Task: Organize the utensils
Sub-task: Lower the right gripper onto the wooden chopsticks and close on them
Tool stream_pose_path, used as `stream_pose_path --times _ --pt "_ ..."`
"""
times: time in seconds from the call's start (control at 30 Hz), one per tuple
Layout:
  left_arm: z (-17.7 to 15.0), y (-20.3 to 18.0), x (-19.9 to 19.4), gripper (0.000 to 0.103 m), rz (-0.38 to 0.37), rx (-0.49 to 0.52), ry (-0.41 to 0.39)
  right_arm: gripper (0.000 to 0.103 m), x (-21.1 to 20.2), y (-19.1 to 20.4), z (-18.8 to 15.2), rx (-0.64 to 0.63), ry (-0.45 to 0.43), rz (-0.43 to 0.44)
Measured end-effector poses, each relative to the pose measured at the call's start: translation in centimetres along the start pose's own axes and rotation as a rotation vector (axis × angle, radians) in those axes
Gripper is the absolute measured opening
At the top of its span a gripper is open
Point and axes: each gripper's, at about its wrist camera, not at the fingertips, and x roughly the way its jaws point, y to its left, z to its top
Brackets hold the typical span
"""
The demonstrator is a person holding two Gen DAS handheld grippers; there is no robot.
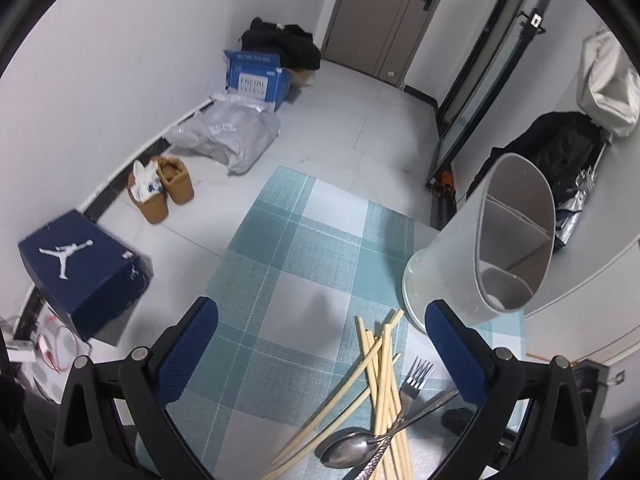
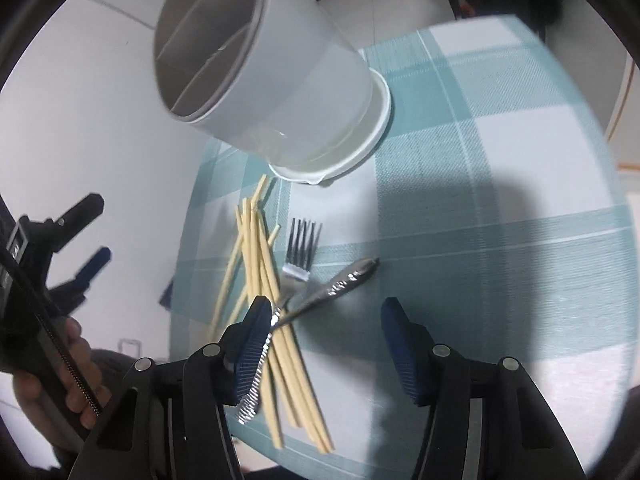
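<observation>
A grey divided utensil holder (image 1: 460, 248) on a white base stands on the teal checked cloth (image 1: 304, 264). Beside it lies a loose pile of several wooden chopsticks (image 1: 384, 380), a metal fork (image 1: 418, 376) and a spoon (image 1: 346, 446). My left gripper (image 1: 322, 344) hangs open over the cloth, the pile low between its fingers, untouched. In the right wrist view my right gripper (image 2: 328, 332) is open just above the chopsticks (image 2: 260, 272), fork (image 2: 302, 248) and spoon handle (image 2: 352, 276). Its left finger (image 2: 252, 348) overlaps the fork handle. The holder (image 2: 260, 60) stands behind.
A hand (image 2: 72, 372) holds the left gripper (image 2: 98, 228) beyond the table's left edge. On the floor are a dark blue shoebox (image 1: 84, 272), brown boots (image 1: 168, 188), a grey bag (image 1: 228, 136) and a blue carton (image 1: 256, 76).
</observation>
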Motion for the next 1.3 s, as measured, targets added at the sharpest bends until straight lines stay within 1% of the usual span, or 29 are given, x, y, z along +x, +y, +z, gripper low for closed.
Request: stream_pose_path --times 0.07,0.1,0.17,0.23,0.37,0.5,0.63,0.7,0.77,0.83,0.9,0.97,1.07,1.1,1.17,1.3 --pt "0.2 0.1 0.3 0.102 -0.001 -0.008 0.007 0.057 0.7 -0.4 0.2 0.037 0.017 0.025" --pt "0.3 0.1 0.3 0.102 -0.003 -0.011 0.01 0.057 0.6 -0.4 0.2 0.046 0.006 0.031" --pt "0.5 0.3 0.5 0.102 -0.002 -0.015 0.014 0.057 0.9 -0.6 0.8 0.058 0.02 0.039" --pt "0.6 0.4 0.5 0.102 -0.004 -0.019 0.016 0.054 1.2 -0.6 0.9 0.075 0.036 0.057" --pt "0.7 1.0 0.5 0.102 -0.003 -0.031 0.017 0.052 1.1 0.0 0.9 0.056 0.029 0.026" --pt "0.7 1.1 0.1 0.102 -0.004 -0.035 0.005 0.05 1.2 1.2 1.7 0.062 0.011 -0.024" --pt "0.8 1.2 -0.1 0.102 0.003 -0.025 -0.016 0.041 1.5 2.0 2.3 0.098 -0.021 -0.105" --pt "0.8 1.3 -0.4 0.102 0.002 -0.024 -0.026 0.034 1.6 2.0 2.4 0.1 -0.036 -0.149" --pt "0.7 1.5 -0.7 0.102 0.005 -0.024 -0.036 0.018 1.8 2.2 2.5 0.101 -0.056 -0.205" --pt "0.7 1.7 -0.8 0.102 0.006 -0.028 -0.045 0.012 1.8 2.1 2.6 0.113 -0.075 -0.236" --pt "0.7 2.1 -1.1 0.102 0.009 -0.036 -0.053 0.005 1.7 1.7 2.5 0.132 -0.088 -0.232" --pt "0.6 2.6 -1.3 0.102 0.008 -0.043 -0.06 0.001 1.4 1.4 2.5 0.131 -0.107 -0.231" --pt "0.5 3.1 -1.6 0.102 0.007 -0.058 -0.066 0.0 0.9 0.9 2.5 0.126 -0.119 -0.211" --pt "0.4 3.2 -1.6 0.102 0.009 -0.06 -0.068 0.0 0.7 0.7 2.5 0.13 -0.124 -0.191" --pt "0.3 3.5 -1.7 0.102 0.012 -0.064 -0.071 0.0 -0.6 -0.4 2.6 0.119 -0.139 -0.184" --pt "0.2 3.9 -1.5 0.102 0.021 -0.073 -0.068 0.0 -2.0 -0.6 2.6 0.104 -0.148 -0.148"
